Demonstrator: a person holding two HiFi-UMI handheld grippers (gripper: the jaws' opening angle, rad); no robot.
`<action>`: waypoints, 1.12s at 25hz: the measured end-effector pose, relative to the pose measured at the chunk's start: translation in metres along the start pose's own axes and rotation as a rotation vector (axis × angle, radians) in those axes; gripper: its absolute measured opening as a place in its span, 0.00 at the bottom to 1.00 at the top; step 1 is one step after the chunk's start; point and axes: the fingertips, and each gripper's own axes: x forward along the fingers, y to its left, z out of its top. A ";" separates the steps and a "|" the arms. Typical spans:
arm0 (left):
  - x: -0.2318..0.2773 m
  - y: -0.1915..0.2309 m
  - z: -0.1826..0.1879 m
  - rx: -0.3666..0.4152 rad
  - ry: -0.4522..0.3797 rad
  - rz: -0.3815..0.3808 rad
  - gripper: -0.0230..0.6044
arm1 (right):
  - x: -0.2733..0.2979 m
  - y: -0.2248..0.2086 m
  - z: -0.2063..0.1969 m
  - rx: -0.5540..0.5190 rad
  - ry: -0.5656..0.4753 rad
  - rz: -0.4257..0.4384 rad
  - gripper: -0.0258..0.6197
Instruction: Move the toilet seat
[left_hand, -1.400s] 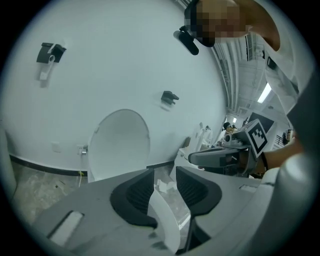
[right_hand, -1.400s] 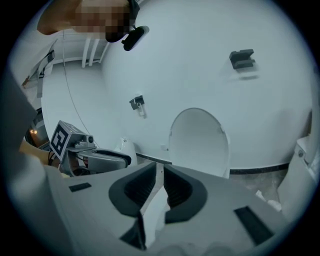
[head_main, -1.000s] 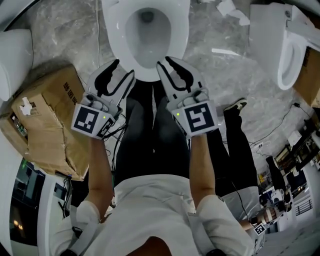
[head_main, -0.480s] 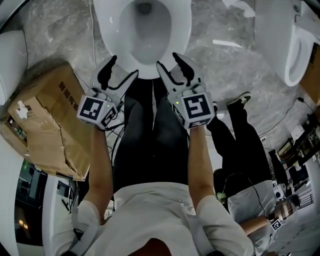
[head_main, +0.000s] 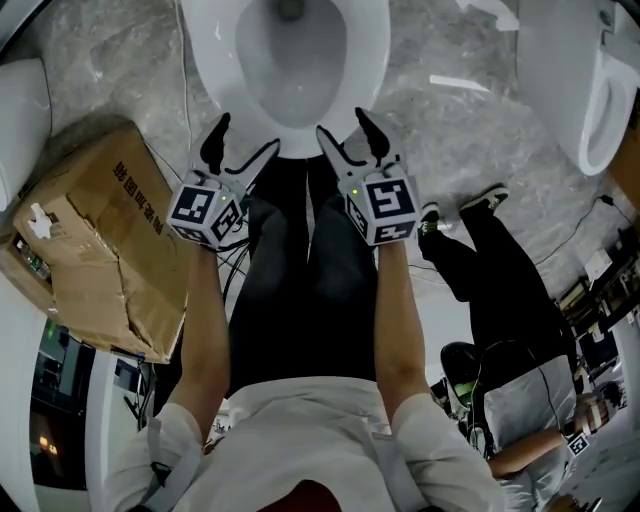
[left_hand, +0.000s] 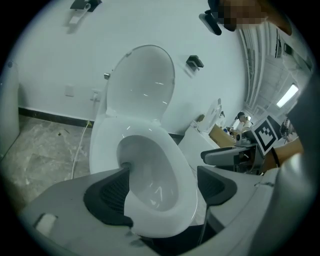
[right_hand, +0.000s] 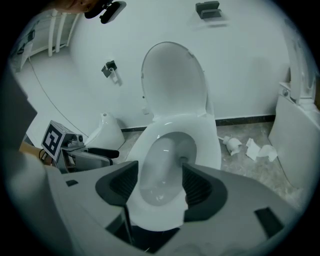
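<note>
Toilet seat (head_main: 365, 70), a white oval plastic ring, lies flat on the bowl, its long axis running away from the person. Its front edge is just ahead of the left gripper (head_main: 245, 135) and right gripper (head_main: 342, 122), both equally near. Their fingers have just been spreading and pinch nothing.

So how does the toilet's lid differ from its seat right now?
The lid stands raised upright; the seat lies flat on the bowl. The lid is a solid oval panel; the seat is a ring with an open middle. Both are glossy white, and neither is touched by a gripper.
</note>
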 end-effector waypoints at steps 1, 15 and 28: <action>0.001 0.002 -0.006 -0.007 0.005 0.005 0.70 | 0.002 -0.002 -0.006 0.005 0.008 -0.004 0.47; 0.009 0.037 -0.067 -0.095 0.058 0.101 0.71 | 0.024 -0.034 -0.078 0.067 0.109 -0.069 0.66; 0.020 0.060 -0.102 -0.154 0.109 0.160 0.71 | 0.043 -0.051 -0.107 0.122 0.156 -0.098 0.72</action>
